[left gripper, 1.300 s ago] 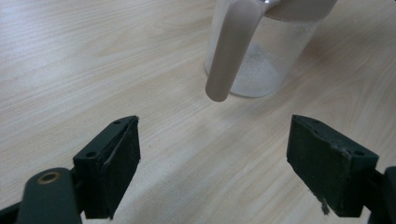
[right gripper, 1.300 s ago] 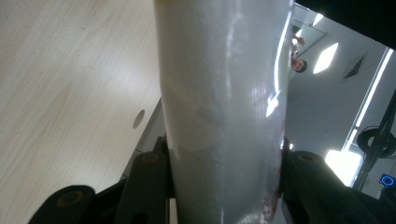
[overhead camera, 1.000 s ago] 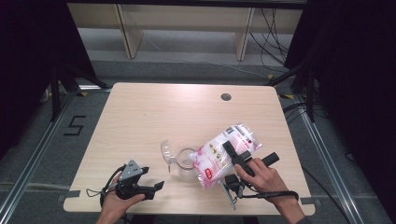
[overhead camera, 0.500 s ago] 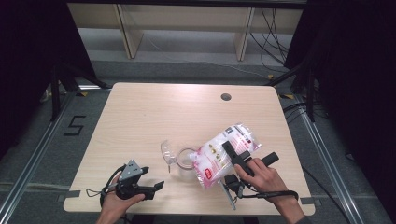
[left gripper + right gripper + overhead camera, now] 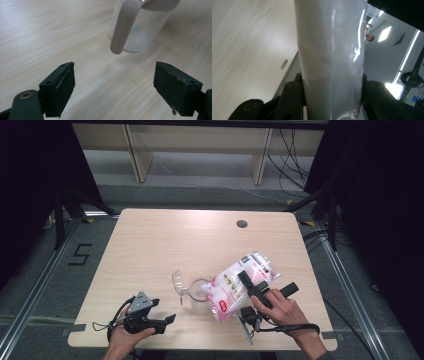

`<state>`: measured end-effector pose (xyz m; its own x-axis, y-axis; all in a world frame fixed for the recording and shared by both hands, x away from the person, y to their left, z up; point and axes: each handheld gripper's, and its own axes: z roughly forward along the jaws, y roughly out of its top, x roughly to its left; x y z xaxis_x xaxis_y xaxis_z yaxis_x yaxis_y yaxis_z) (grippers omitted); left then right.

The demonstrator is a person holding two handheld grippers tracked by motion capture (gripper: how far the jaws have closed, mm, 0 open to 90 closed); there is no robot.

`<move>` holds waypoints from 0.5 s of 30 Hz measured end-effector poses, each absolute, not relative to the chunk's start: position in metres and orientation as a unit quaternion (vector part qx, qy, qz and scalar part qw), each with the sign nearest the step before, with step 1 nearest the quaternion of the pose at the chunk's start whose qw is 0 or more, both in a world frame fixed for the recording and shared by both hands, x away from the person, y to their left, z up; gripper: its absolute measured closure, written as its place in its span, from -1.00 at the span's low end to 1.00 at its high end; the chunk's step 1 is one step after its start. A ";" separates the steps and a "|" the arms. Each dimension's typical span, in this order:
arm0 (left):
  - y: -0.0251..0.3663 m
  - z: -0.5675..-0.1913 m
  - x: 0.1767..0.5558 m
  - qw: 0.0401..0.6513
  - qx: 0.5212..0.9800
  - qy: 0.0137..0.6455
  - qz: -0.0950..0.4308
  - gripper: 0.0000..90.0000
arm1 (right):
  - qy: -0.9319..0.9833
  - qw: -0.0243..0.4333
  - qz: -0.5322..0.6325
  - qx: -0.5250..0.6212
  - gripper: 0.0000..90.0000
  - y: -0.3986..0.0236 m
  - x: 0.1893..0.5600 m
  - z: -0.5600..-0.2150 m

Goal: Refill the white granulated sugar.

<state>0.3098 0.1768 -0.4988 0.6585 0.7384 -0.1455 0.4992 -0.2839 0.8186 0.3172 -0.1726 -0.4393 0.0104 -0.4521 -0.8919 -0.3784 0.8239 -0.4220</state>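
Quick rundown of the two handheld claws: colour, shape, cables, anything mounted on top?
Both are black. The left claw carries a grey three-cornered plate on top, and a thin black cable loops from its body. Its pads are flat dark blocks on black arms with a brass-coloured rivet. The right claw has long black bars and a black cable around the wrist.

Pale wooden table spreads out ahead of the grippers, a round cable hole far beyond the right one. Past it, a grey floor (cables trailing) and light shelving legs; darkness on both sides.
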 end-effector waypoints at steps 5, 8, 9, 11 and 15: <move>0.176 -0.499 0.310 0.453 0.790 0.390 0.132 -0.62 | 0.702 0.646 -0.031 -0.299 0.43 -0.172 0.317 -0.438; 0.177 -0.499 0.310 0.452 0.790 0.391 0.132 -0.62 | 0.702 0.645 -0.030 -0.299 0.43 -0.172 0.318 -0.438; 0.177 -0.499 0.310 0.453 0.790 0.391 0.132 -0.62 | 0.703 0.645 -0.030 -0.299 0.43 -0.172 0.318 -0.438; 0.177 -0.499 0.310 0.453 0.790 0.392 0.132 -0.62 | 0.702 0.645 -0.030 -0.301 0.43 -0.171 0.318 -0.438; 0.176 -0.499 0.309 0.457 0.787 0.394 0.131 -0.62 | 0.701 0.646 -0.028 -0.301 0.43 -0.171 0.318 -0.437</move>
